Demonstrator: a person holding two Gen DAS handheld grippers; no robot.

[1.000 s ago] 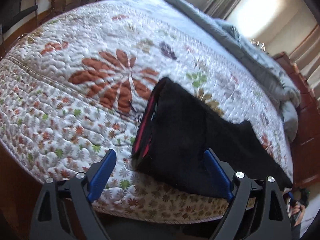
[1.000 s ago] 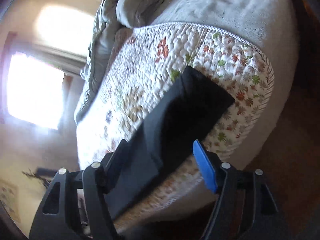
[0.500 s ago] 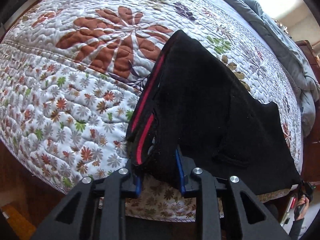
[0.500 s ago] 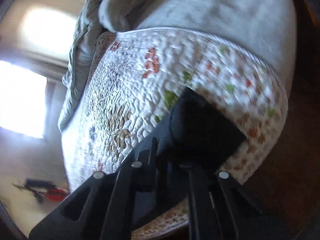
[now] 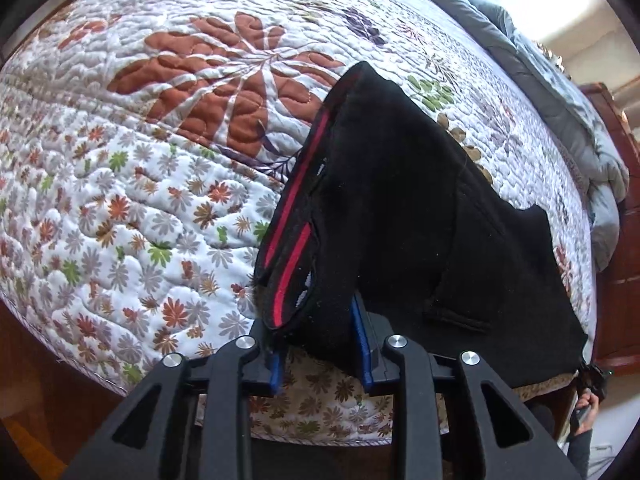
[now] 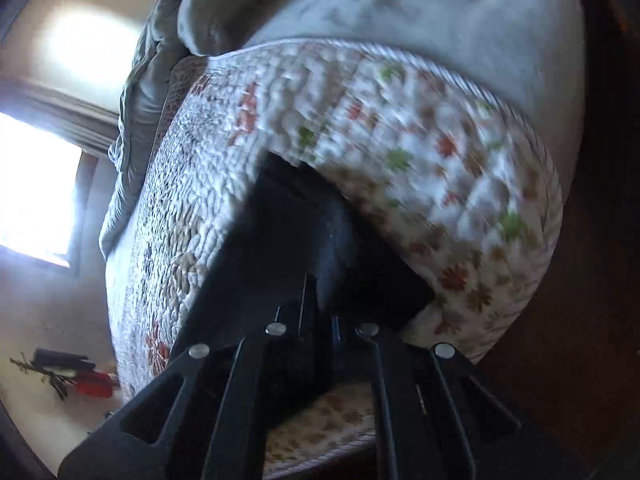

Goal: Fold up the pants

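Black pants [image 5: 408,208] with a red-striped waistband [image 5: 292,236] lie on a floral quilt [image 5: 140,168] near the bed's front edge. My left gripper [image 5: 320,340] is shut on the waistband corner, with the cloth bunched between the blue pads. In the right wrist view the pants [image 6: 292,240] are dark and motion-blurred. My right gripper [image 6: 320,320] is shut on the leg end, lifting it off the quilt [image 6: 420,168].
A grey duvet [image 5: 560,92] is bunched along the far side of the bed and also shows in the right wrist view [image 6: 400,12]. A wooden bed frame [image 5: 616,208] stands at right. A bright window [image 6: 32,184] is at left.
Both grippers were open a second ago and have closed on the pants. The left took the waistband corner, the right took the leg end, and both have begun lifting the cloth.
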